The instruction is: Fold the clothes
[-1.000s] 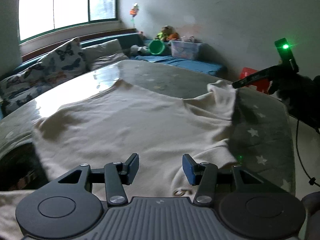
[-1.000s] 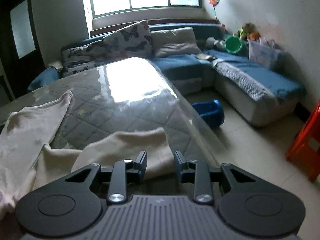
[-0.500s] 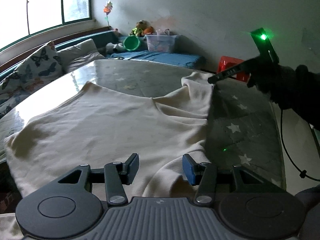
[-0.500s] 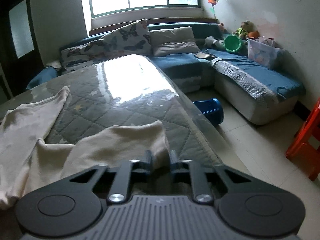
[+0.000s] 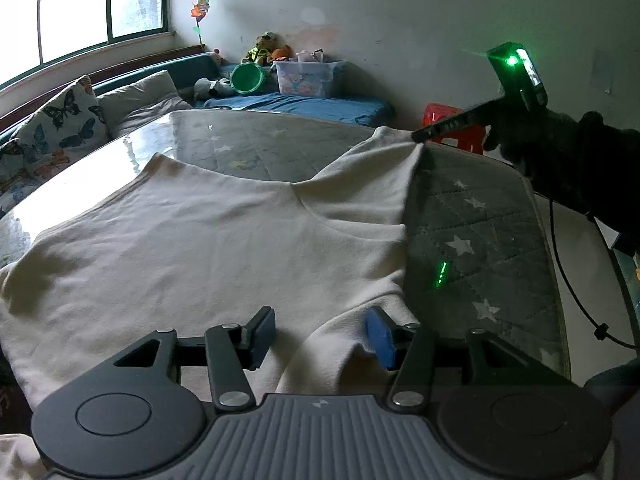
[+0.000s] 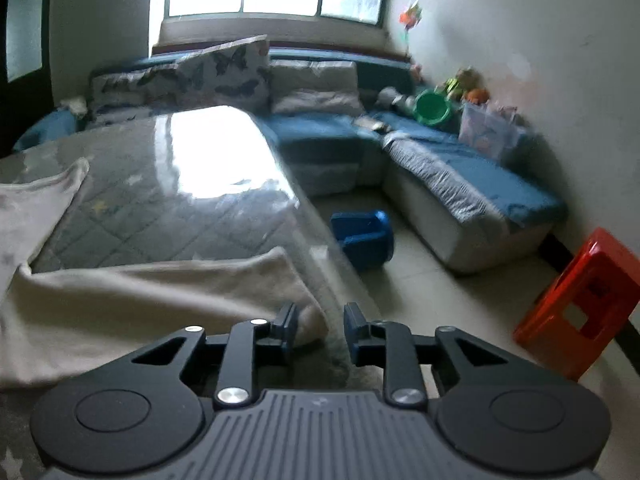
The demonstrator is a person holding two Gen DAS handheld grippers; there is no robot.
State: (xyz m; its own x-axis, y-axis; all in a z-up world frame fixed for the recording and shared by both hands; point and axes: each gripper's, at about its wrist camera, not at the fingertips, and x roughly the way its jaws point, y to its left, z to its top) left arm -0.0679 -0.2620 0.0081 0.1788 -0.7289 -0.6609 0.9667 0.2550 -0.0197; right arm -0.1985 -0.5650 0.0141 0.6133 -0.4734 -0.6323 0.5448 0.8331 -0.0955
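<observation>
A cream garment [image 5: 208,240] lies spread on the grey quilted table [image 5: 472,232]. My left gripper [image 5: 322,330] is open, with a bunched fold of the garment's near edge lying between its fingers. In the left wrist view the right gripper's fingertips [image 5: 418,135] touch the far right sleeve end. In the right wrist view my right gripper [image 6: 320,326] is open; the sleeve end [image 6: 304,316] lies by its left finger, on the table near its right edge.
The table's right edge [image 6: 320,240] drops to a tiled floor with a blue tub [image 6: 362,236] and a red stool [image 6: 580,304]. A blue sofa [image 6: 460,176] with cushions, toys and a clear box [image 5: 306,78] runs along the walls.
My right gripper was shut on the sleeve end half a second ago and has opened, letting it go. My left gripper has moved so the garment's fold lies between its open fingers.
</observation>
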